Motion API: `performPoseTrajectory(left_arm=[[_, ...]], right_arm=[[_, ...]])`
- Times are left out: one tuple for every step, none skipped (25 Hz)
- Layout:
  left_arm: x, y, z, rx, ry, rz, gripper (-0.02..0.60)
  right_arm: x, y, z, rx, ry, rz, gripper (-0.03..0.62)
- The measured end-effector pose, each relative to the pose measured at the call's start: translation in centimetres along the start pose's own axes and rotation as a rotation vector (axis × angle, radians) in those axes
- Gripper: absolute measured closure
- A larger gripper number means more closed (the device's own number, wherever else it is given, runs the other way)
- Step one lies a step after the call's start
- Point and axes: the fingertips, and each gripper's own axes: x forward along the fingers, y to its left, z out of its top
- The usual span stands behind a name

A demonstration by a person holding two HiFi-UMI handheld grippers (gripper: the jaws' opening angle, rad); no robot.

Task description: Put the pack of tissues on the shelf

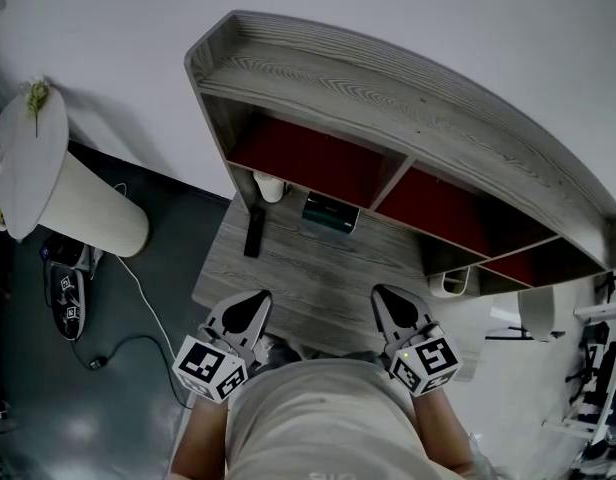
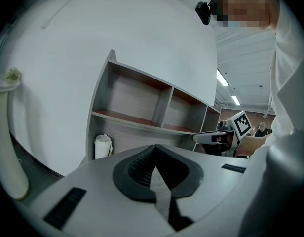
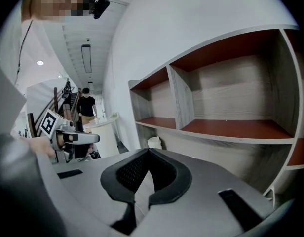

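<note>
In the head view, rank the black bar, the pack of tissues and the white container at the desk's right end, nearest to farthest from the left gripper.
1. Black bar: on the desk, just ahead of the left gripper.
2. Pack of tissues: farther back, under the shelf, to the right.
3. White container: at the desk's far right end.
</note>
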Motion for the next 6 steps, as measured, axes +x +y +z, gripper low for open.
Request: performPoseTrajectory(left_arm=[[-0.04, 0.00, -0.01, -0.001, 0.000, 0.001, 0.568], [-0.09, 0.03, -0.01, -0.001, 0.000, 0.003, 0.566], [-0.14, 0.08, 0.00, -0.002, 0.000, 0.007, 0.568], [-0.19, 0.15, -0.01, -0.003, -0.001, 0.011, 0.566], [-0.24, 0.22, -0.02, -0.004, -0.001, 0.014, 0.567], [-0.27, 0.28, -0.03, -0.004, -0.002, 0.017, 0.567]], right_arm=[[0.00, -0.06, -0.03, 0.001, 0.001, -0.002, 0.566], [0.03, -0.07, -0.02, -0.001, 0.002, -0.001, 0.566], [0.09, -0.04, 0.02, -0.005, 0.002, 0.001, 0.566], [0.16, 0.02, 0.06, -0.009, 0.003, 0.005, 0.566], [0.23, 0.07, 0.08, -0.013, 0.004, 0.008, 0.566], [0.30, 0.12, 0.10, -0.017, 0.005, 0.011, 0.566]])
